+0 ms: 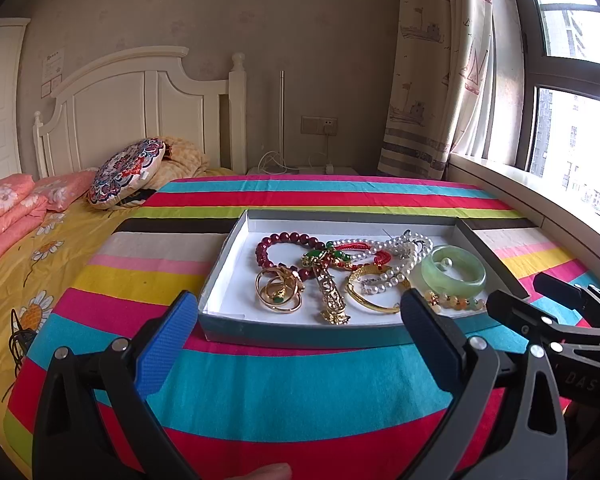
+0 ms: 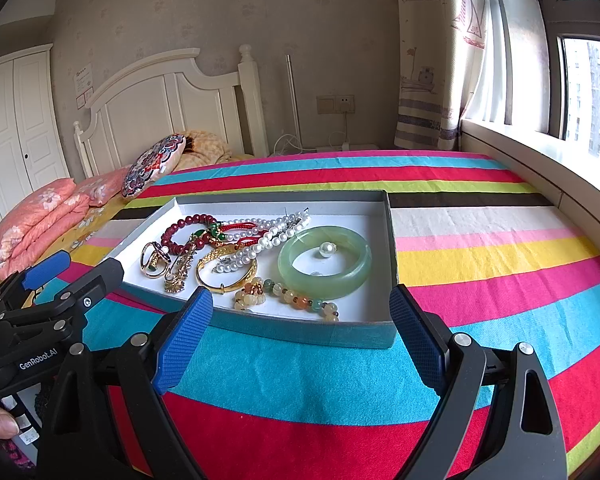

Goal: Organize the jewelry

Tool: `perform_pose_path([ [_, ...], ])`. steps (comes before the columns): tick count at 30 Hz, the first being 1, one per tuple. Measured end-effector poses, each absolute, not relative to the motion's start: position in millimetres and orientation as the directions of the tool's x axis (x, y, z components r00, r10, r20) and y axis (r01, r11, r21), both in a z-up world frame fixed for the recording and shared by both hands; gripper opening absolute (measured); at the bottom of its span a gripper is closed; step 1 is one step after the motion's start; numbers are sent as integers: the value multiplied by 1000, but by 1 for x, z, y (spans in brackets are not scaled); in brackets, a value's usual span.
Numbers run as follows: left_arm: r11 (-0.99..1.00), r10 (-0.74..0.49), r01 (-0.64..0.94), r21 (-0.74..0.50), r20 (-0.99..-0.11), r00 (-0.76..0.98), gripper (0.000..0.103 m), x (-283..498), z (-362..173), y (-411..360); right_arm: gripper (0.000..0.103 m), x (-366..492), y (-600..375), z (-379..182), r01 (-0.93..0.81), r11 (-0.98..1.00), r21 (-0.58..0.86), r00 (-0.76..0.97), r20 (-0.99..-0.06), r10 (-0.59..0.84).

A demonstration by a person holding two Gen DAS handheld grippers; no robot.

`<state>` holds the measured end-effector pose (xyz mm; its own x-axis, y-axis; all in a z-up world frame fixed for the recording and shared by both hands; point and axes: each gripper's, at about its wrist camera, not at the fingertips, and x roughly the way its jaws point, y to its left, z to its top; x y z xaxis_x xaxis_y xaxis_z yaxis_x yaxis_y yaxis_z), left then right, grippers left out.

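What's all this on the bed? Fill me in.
A person holds a two-finger gripper in each hand over a striped cloth. Both the left gripper and right gripper are open and empty, stopped short of a shallow box holding tangled jewelry: a green jade bangle, pearl strand, red bead bracelet, gold rings. Nothing's been picked up yet.

My left tongs [image 1: 296, 320] spread wide, empty, level. Right tongs [image 2: 302, 316] alongside to right, equally wide, empty.
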<state>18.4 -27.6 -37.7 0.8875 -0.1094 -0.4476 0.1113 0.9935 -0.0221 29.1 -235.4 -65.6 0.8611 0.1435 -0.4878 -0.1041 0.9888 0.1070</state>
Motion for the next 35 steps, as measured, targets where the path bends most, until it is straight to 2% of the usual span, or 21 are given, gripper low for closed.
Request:
perform_pose_path([
  [9,994,-101,106,-14,-433,896,101,15,-36,-29,86,29,-235,-65,-104,989,107,861,-488,143],
  [18,984,26,48,170,-405,914,101,7,-37,-48,86,29,-236,-67,-117,987,112,862,-481,157],
  [24,984,44,31,176,-407,913,101,5,-35,-45,87,26,-239,-66,-128,984,125,865,-472,172],
  [27,991,30,31,127,-448,893,101,7,-32,-34,86,27,-238,-66,-135,985,110,854,-492,172],
  [29,992,37,30,124,-501,865,101,9,-29,-27,86,27,-235,-67,-136,989,62,830,-538,148],
  [33,992,13,77,97,-698,716,101,21,-39,-11,86,31,-227,-71,-190,981,46,733,-658,173],
  [35,993,-2,90,74,-764,645,101,26,-49,-6,86,38,-221,-80,-229,970,83,642,-736,215],
])
